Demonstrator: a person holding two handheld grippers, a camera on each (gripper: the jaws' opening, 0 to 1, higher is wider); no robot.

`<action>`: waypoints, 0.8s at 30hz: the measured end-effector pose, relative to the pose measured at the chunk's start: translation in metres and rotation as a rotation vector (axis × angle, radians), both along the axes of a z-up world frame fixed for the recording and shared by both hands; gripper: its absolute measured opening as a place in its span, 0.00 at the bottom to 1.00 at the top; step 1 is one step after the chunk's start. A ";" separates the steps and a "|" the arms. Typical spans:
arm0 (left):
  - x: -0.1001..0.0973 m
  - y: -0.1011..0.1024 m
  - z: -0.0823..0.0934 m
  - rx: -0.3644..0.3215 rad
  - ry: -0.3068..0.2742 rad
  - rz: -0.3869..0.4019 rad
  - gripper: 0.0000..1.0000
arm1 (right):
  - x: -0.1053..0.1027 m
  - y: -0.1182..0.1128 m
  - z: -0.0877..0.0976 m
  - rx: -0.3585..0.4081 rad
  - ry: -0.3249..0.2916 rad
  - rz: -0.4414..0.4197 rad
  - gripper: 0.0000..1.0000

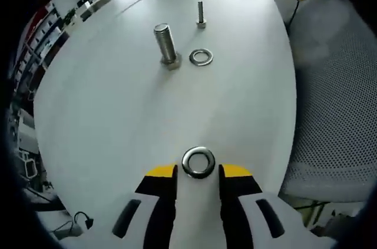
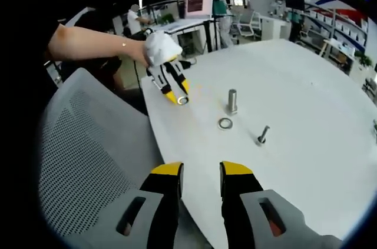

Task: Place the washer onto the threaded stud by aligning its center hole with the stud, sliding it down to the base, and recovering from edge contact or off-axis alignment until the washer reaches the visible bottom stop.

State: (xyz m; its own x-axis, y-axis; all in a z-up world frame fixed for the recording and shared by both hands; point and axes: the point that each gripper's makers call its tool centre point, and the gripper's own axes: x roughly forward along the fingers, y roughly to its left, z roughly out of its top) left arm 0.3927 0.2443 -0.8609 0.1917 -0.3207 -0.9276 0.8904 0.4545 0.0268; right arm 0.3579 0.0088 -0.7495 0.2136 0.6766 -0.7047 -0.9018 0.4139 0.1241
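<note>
White table (image 1: 118,143), washer (image 1: 198,162) between spread left jaws, right jaws spread, empty.

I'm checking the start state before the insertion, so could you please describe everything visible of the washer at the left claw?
The washer is a shiny metal ring with a round centre hole. It lies between the yellow tips of the left claw, over the white table; whether the tips pinch it is unclear. It sits well short of the large threaded stud.
</note>
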 end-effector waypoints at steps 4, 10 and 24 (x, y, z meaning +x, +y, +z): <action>-0.001 -0.005 -0.003 -0.013 0.008 -0.006 0.25 | -0.001 -0.001 -0.002 -0.008 0.003 0.003 0.27; -0.001 -0.005 -0.003 -0.007 0.014 -0.024 0.24 | -0.001 -0.001 -0.001 -0.006 0.001 0.003 0.27; 0.016 -0.032 -0.003 -0.047 -0.031 -0.030 0.21 | -0.001 -0.001 -0.001 -0.008 -0.004 0.004 0.26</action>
State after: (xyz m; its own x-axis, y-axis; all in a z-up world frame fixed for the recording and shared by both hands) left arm 0.4092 0.2127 -0.8641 0.2101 -0.3701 -0.9049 0.9026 0.4291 0.0341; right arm 0.3574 0.0075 -0.7502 0.2138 0.6719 -0.7091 -0.9040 0.4112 0.1171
